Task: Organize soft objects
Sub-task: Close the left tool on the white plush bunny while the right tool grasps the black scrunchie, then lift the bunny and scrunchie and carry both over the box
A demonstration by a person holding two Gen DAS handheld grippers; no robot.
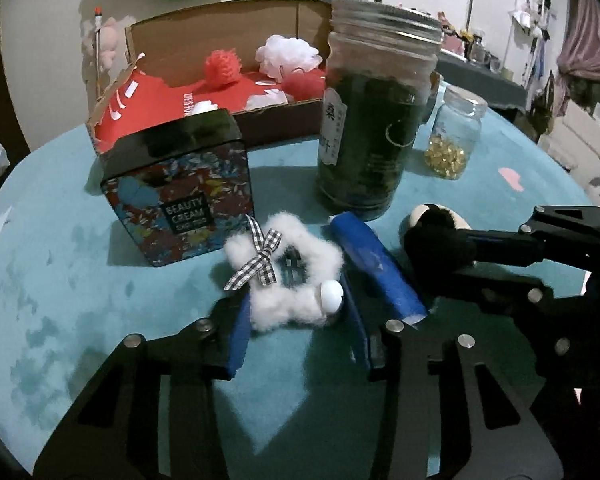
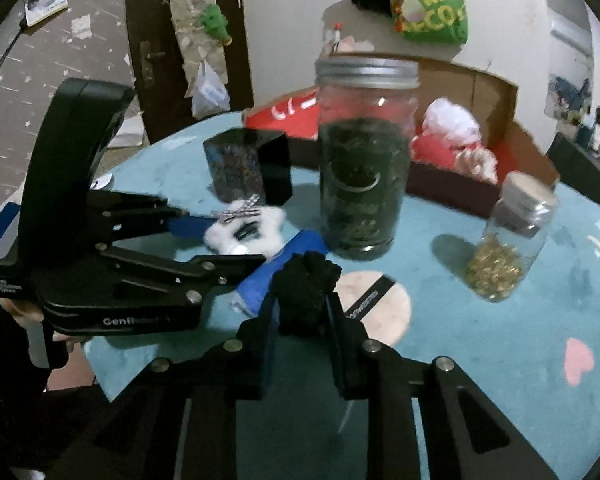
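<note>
A white fluffy toy with a checked bow [image 1: 288,284] lies on the teal table [image 1: 80,280]. My left gripper [image 1: 296,330] is shut on its lower part, a blue pad on each side. The right wrist view shows the same toy [image 2: 256,240], with the left gripper [image 2: 232,240] coming in from the left. My right gripper [image 2: 302,314] is shut on a black fuzzy ball [image 2: 306,288], which sits against a round beige puff [image 2: 380,312] with a black band. In the left wrist view the right gripper [image 1: 456,256] and the black ball [image 1: 436,244] are at the right.
At the back, an open cardboard box [image 1: 204,36] with a red lining holds red and white pom-poms. In front of it stand a patterned tin [image 1: 180,196], a tall dark-filled jar [image 1: 376,120] and a small jar of gold pieces [image 1: 456,140]. A blue block [image 1: 376,268] lies between the grippers.
</note>
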